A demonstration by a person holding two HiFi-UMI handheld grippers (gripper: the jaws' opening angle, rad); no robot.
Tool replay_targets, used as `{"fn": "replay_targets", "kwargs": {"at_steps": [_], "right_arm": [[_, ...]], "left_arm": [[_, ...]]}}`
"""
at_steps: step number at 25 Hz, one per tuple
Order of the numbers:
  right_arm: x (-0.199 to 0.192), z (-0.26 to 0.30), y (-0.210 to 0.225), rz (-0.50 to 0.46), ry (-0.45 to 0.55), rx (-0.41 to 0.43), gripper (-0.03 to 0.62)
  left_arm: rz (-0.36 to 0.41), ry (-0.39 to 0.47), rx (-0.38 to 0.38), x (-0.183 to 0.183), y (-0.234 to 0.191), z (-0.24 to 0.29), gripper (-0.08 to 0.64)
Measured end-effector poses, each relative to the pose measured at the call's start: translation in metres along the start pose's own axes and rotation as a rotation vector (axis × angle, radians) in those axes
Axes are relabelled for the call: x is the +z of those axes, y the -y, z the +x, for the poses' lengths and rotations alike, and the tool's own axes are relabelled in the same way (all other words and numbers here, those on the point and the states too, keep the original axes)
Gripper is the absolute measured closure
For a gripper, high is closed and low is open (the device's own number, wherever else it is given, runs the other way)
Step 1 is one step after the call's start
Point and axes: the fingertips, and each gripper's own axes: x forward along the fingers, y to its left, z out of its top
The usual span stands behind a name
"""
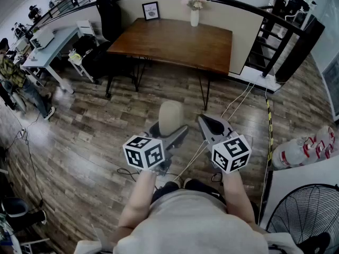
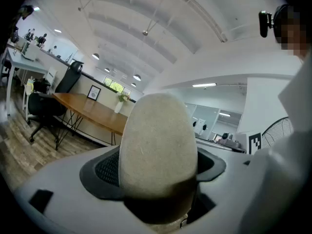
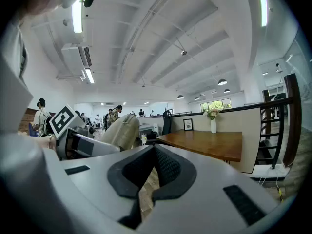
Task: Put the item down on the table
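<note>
Left gripper [image 1: 169,133], lower centre of the head view: jaws spread wide, clamped on a beige egg-shaped item [image 1: 170,116] held upright above the plank floor [image 1: 95,126]. Right gripper [image 1: 205,122], just beside it: jaws closed together, nothing between them. Brown table [image 1: 175,41], upper centre, well apart from both.

Bright, even light from long white ceiling lamps [image 3: 77,13]; fisheye bending and dark vignetted corners; the close beige rounded object [image 2: 158,140] is slightly soft, shadowed at its base.
</note>
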Motion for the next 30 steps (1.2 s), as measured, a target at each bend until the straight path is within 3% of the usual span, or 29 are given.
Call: {"fn": "replay_targets", "kwargs": {"at_steps": [18,24,30], "right_arm": [[0.005,0.0,-0.002,-0.015,0.01,0.022,0.583],[0.001,-0.008,0.01,0.021,0.035,0.027,0.581],[-0.013,-0.016,0.03,0.048,0.009,0.021,0.581]], "left_arm": [[0.005,-0.014,0.004,-0.005,0.002,0.009,0.147],[-0.02,0.049,0.024,-0.004,0.006,0.023,0.147],[-0.039,0.06,0.033,-0.012,0.012,0.035,0.147]]}}
